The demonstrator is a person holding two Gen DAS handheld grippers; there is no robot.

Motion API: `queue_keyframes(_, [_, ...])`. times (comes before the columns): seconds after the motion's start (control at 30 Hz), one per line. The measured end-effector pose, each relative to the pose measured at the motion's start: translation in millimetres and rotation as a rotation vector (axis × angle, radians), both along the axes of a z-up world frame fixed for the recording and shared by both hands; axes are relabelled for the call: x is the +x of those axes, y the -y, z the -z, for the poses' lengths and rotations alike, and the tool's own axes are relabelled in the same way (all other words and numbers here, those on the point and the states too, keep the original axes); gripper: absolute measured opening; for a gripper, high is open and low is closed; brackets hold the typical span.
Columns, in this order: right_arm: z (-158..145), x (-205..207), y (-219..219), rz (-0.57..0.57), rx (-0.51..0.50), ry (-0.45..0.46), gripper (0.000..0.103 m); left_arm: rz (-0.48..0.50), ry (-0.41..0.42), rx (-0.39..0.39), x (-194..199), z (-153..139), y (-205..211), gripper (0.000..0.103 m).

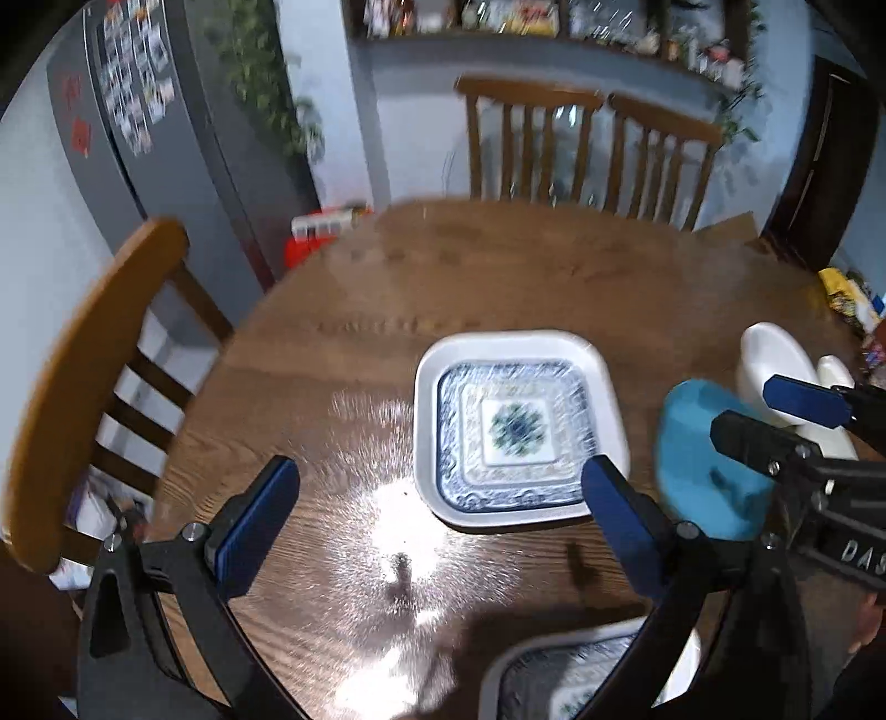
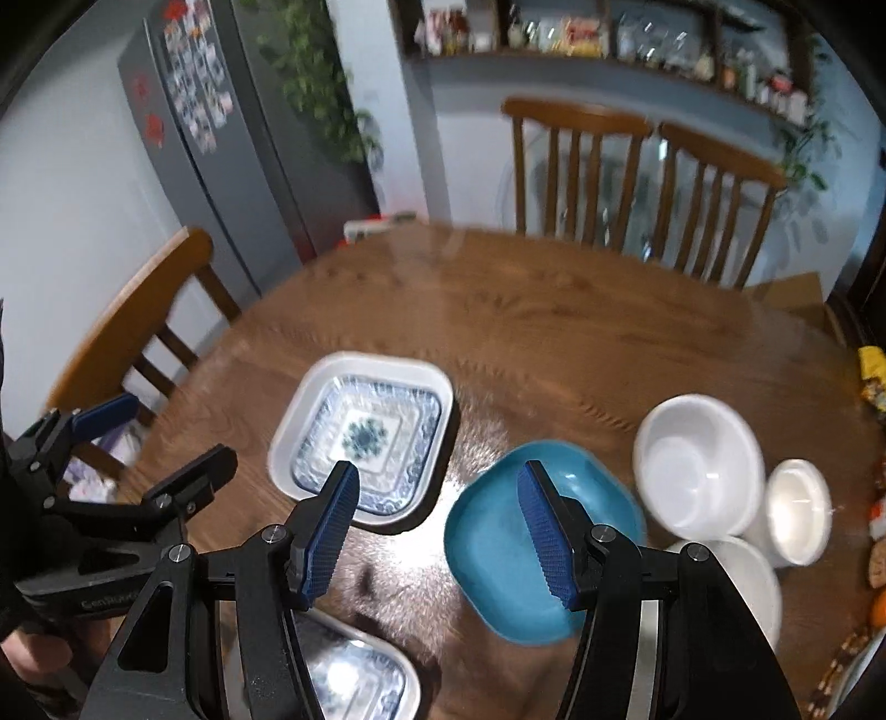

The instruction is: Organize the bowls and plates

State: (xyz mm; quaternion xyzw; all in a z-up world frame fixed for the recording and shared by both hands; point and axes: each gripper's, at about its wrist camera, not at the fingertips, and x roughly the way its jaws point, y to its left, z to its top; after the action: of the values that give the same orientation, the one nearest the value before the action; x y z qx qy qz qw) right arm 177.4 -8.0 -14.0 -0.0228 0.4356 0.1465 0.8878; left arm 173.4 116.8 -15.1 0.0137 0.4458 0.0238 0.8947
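Note:
A square white plate with a blue pattern [image 1: 515,426] [image 2: 362,435] lies on the round wooden table [image 1: 498,266]. A second patterned square plate [image 1: 559,681] [image 2: 354,673] lies at the near edge, partly hidden by the grippers. A teal squarish bowl [image 2: 515,548] [image 1: 692,465] sits right of them. Three white bowls [image 2: 698,459] stand further right. My left gripper [image 1: 437,515] is open and empty above the table, near the first plate. My right gripper [image 2: 437,531] is open and empty, hovering over the teal bowl's left side.
Wooden chairs stand at the far side [image 1: 531,138] [image 2: 576,166] and at the left [image 1: 83,360]. A grey fridge [image 1: 155,138] stands back left. Shelves with jars [image 2: 609,33] line the back wall. Packets [image 2: 872,376] lie at the table's right edge.

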Motion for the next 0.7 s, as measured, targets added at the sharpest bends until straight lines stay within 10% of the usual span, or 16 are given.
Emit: queue_keyframes(0.7, [86.2,62.4,-40.5,-0.054,-0.066,-0.122,0.054,0.019,-0.129,-0.062,43.0,70.4,-10.8,0.06])
